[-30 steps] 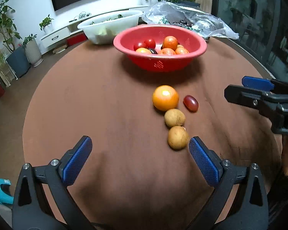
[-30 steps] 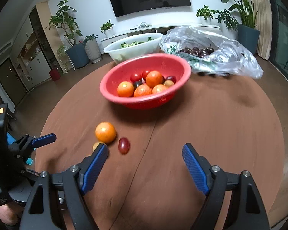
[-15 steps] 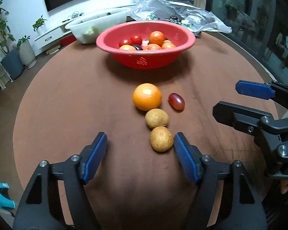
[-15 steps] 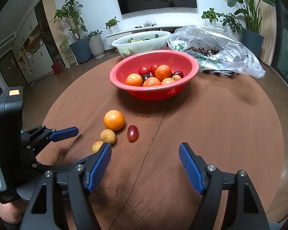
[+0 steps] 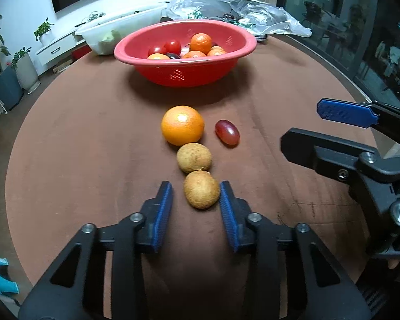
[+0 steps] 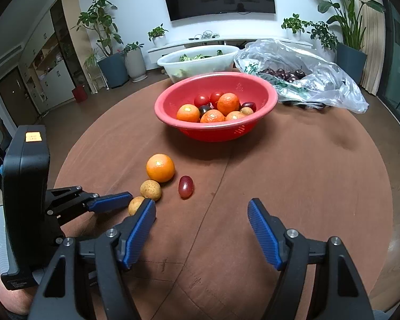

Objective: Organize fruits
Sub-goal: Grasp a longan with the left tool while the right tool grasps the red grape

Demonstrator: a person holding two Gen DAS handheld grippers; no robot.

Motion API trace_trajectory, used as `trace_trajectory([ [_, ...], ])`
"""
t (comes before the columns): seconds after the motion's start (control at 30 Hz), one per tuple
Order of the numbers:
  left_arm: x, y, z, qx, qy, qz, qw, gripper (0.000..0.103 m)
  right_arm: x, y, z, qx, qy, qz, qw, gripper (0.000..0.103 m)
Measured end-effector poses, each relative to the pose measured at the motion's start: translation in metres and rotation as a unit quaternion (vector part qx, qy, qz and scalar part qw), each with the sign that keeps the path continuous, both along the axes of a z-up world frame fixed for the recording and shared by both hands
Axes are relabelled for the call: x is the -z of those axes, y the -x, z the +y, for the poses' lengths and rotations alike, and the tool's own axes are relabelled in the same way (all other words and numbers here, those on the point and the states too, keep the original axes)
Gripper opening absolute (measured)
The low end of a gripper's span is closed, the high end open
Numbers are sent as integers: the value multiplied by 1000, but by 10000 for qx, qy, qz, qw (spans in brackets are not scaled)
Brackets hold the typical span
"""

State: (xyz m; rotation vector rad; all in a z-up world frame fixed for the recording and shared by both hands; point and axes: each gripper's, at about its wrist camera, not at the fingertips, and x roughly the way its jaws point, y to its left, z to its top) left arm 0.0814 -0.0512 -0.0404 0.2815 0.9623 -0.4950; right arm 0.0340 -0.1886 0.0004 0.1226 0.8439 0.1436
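Observation:
On the round brown table (image 5: 80, 138) lie an orange (image 5: 182, 125), a red grape tomato (image 5: 227, 131) and two brown longans in a row. My left gripper (image 5: 196, 194) has its jaws narrowed around the near longan (image 5: 201, 189); the right pad touches it, the left pad stands a little apart. The far longan (image 5: 194, 158) lies just beyond. My right gripper (image 6: 201, 213) is open and empty, low over the table right of the fruit; it also shows in the left wrist view (image 5: 330, 130). A red bowl (image 6: 216, 130) with oranges and tomatoes stands behind.
A white tub (image 6: 200, 61) with greens and a clear plastic bag of cherries (image 6: 301, 80) sit at the table's far edge behind the bowl. The table edge curves close on the right (image 5: 341, 72). A blue stool (image 5: 0, 277) stands on the floor at left.
My left gripper has moved forward and narrowed its jaws around the near longan. My right gripper has pulled back slightly and stayed open.

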Motion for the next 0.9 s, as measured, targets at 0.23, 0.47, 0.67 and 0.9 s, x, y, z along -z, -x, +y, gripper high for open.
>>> trace_trajectory([
  [0.23, -4, 1, 5, -4, 186, 55, 9998, 25, 1, -1, 1, -16, 25, 32, 10000, 74],
  [0.47, -13, 3, 27, -124, 581, 142, 9981, 25, 3, -5, 2, -56, 127, 56, 9999, 71],
  [0.67, -21, 7, 50, -277, 757, 125, 9967, 25, 15, -18, 2, -152, 249, 241, 9993, 61],
  [0.9, -19, 9, 59, -339, 858, 159, 9956, 25, 23, -36, 15, -380, 453, 347, 9976, 52],
])
